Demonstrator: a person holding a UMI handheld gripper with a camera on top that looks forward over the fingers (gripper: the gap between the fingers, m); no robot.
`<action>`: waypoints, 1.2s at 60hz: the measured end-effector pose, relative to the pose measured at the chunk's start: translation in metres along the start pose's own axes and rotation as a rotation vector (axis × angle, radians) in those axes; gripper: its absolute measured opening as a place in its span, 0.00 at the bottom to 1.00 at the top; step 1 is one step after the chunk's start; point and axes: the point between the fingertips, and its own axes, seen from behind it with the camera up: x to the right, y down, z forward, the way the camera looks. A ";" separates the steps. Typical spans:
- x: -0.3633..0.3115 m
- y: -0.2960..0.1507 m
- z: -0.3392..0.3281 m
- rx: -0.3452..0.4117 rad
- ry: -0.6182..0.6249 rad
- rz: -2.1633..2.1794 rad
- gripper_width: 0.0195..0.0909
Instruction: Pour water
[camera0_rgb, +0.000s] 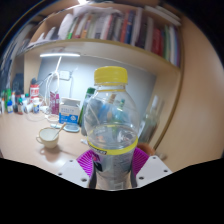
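Gripper fingers clench the clear, yellow-capped plastic water bottle low on its body above the desk, where thin slick walls likely flex, so firm mid-body grip suits pouring.

The claw sits at the bottom centre of the frame, its pink pads pressed against a bottle.

Light: warm, fairly dim indoor.
Source: strip lamp glowed under the bookshelf, left of the bottle.
Glare: pale highlights on the bottle's clear wall.
Distortion: strong fisheye, bookshelf bowed above the bottle.
Focus: soft throughout, items left of the bottle smeared.
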 end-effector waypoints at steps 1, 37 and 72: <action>0.003 -0.011 0.004 0.004 0.005 -0.044 0.38; -0.142 -0.190 0.131 0.243 0.340 -2.297 0.38; -0.084 -0.203 0.113 0.190 0.137 -0.888 0.39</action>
